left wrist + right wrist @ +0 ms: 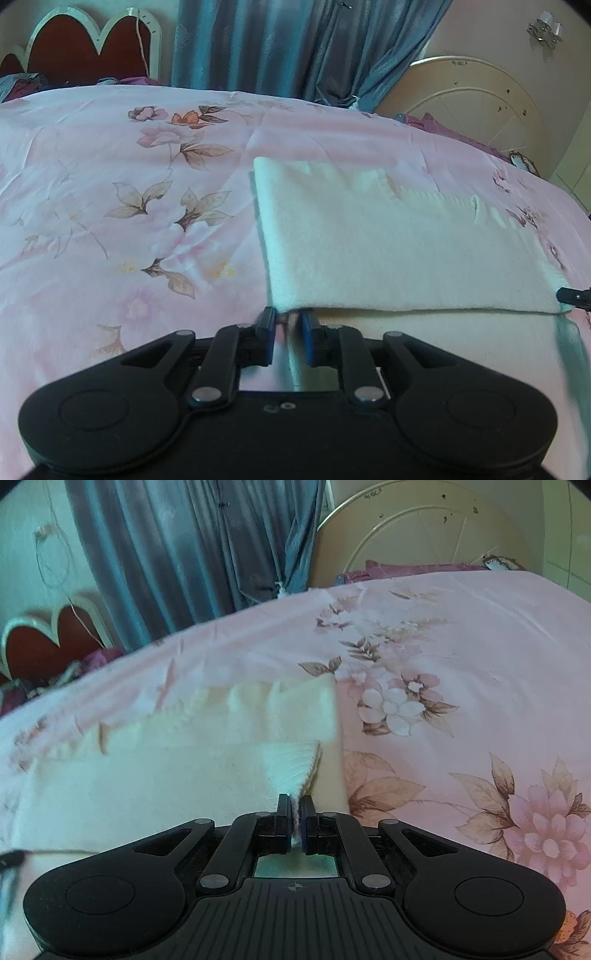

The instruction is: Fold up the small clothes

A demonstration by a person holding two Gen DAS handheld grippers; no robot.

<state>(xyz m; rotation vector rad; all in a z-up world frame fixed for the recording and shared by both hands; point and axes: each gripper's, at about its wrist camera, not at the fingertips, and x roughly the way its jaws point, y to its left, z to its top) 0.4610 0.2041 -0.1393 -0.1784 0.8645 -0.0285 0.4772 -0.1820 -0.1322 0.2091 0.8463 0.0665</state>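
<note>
A cream fleece cloth point(388, 251) lies folded over on the pink floral bedspread point(110, 221). My left gripper point(289, 321) sits at the near left corner of its upper layer. The jaws stand a little apart, with a blurred bit of the corner pinched between the blue pads. In the right wrist view the same cloth point(166, 775) spreads to the left. My right gripper point(294, 805) is shut on its near right corner, which fans up out of the pads. The right gripper's tip point(572, 295) shows at the cloth's right end. The folded edge runs straight between both grippers.
The bedspread point(461, 664) covers the whole bed around the cloth. Blue curtains point(277, 44) hang behind it, with a red headboard point(74, 48) to the left, a cream arched bed frame point(480, 103) to the right and purple bedding point(406, 570) along the far edge.
</note>
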